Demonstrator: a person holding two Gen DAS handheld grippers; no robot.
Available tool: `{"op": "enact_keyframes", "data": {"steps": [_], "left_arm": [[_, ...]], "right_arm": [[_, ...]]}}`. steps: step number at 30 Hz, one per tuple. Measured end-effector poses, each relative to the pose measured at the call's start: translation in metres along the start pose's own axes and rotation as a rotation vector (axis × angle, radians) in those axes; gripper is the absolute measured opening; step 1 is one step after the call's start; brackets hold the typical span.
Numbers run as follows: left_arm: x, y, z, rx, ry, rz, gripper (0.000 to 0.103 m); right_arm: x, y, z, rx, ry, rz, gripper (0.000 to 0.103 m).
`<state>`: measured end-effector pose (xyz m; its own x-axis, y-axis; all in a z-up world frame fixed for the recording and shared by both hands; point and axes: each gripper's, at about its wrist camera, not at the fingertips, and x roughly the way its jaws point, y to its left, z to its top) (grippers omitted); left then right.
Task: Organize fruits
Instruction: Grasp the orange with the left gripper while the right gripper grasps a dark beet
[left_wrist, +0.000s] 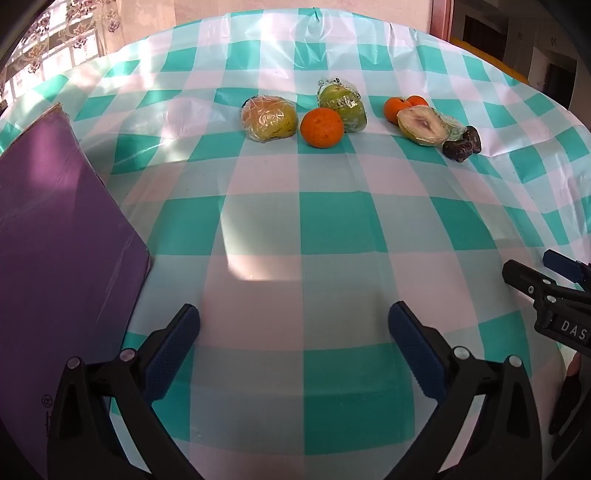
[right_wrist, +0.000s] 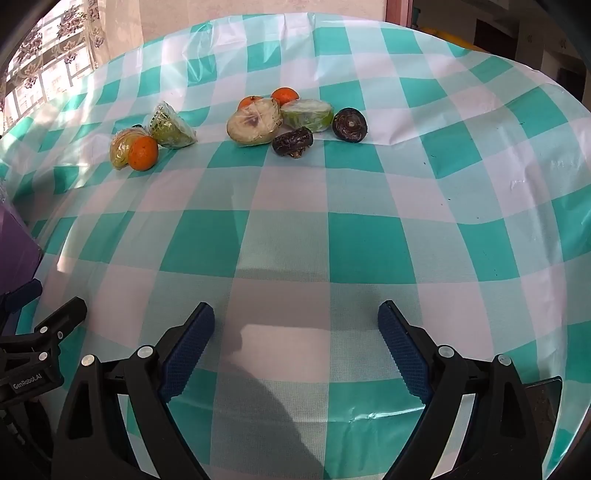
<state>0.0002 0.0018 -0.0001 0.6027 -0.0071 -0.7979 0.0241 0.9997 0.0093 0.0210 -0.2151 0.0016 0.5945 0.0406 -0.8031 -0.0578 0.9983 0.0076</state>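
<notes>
Currently both grippers, left (left_wrist: 294, 334) and right (right_wrist: 296, 332), gape wide, empty; approach orange (left_wrist: 321, 127) near table's far edge squarely.

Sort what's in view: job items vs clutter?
Job:
- three oranges
- wrapped fruit
- wrapped cut halves
- two dark fruits
- left tongs and right tongs, both open and empty

Lying about:
- purple board
- checked cloth
</notes>
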Motion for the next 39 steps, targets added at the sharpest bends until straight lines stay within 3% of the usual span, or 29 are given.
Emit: {"op": "enact_keyframes", "data": {"steps": [15,24,30,33,37,39], "left_arm": [[0.004,-0.003,0.006,-0.001,0.013,0.001,0.102],[0.037,-0.011,0.061,-0.026,0.007,-0.028,0.101],[0.059,-0.005,0.096,-0.084,0.000,-0.037,0.101],[0.067,-0.010,0.111,-0.072,-0.022,-0.040,0.101],[0.082,-0.019,0.127,-0.047,-0.012,-0.042,0.085],[0.086,-0.022,0.133,-0.038,-0.016,-0.037,0.083]], "right_arm": [[0.036,0.002,0.046,0.034,-0.016,0.023,0.087],[0.036,0.003,0.047,0.047,-0.035,0.021,0.087],[0.050,-0.001,0.068,0.092,-0.005,0.085,0.087],[0.057,-0.001,0.084,0.092,-0.031,0.116,0.086],[0.068,-0.003,0.101,0.081,-0.031,0.091,0.079],[0.071,0.001,0.107,0.057,-0.041,0.061,0.076]]}}
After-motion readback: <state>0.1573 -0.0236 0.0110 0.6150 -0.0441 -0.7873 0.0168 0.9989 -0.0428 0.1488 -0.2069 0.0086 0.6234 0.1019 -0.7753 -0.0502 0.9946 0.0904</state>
